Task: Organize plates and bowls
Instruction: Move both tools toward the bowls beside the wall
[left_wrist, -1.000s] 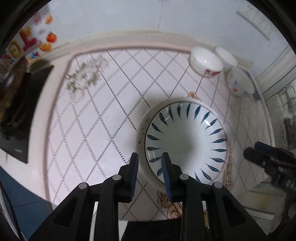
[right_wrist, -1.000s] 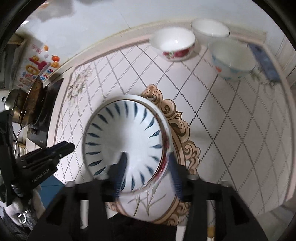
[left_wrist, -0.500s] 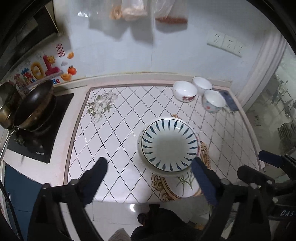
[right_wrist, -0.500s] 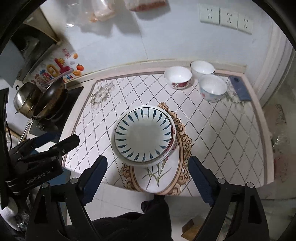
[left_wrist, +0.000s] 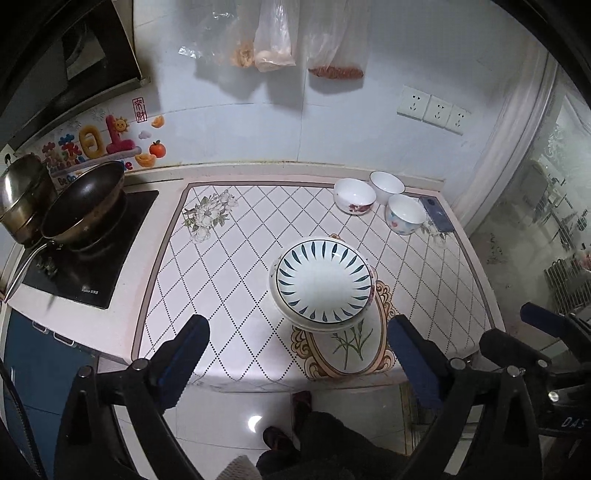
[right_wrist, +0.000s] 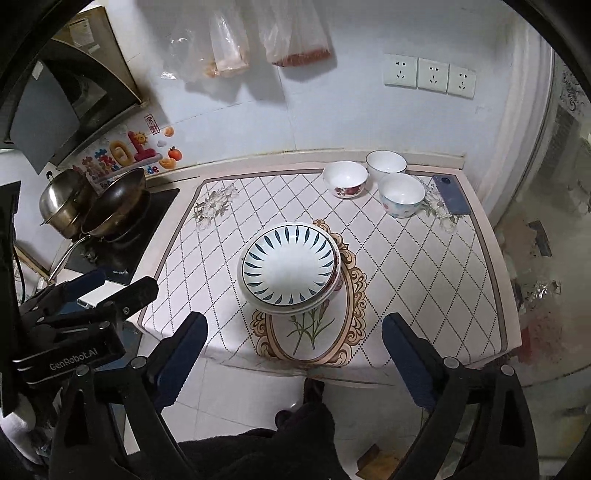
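**Clerk:** Nearest items first. State of your tongs?

**Me:** Item one, my left gripper (left_wrist: 295, 345): spread wide, nothing between the pads; its jaws have just been opening. Item two, my right gripper (right_wrist: 293, 341): likewise spread and empty, jaws just opened too. Both hang above the counter's near edge, well clear of the crockery.

**Clerk:** Next out?

**Me:** Item three, stack of plates (right_wrist: 290, 267): blue-leaf plate on top, at least one more plate under it, resting on the counter (right_wrist: 424, 266) partly over the oval floral motif. Set down, I judge; that step reads as finished.

**Clerk:** Farthest?

**Me:** Item four, three bowls, far right by the wall: rose-patterned bowl (right_wrist: 345, 180), plain white bowl (right_wrist: 386, 166), pastel-flowered bowl (right_wrist: 401, 195). Close together, not nested. A dark phone (right_wrist: 450, 194) lies just beside them.

**Clerk:** Next move?

**Me:** Probably nesting the bowls: a long reach over the plates, gripping one rim without knocking its neighbours.
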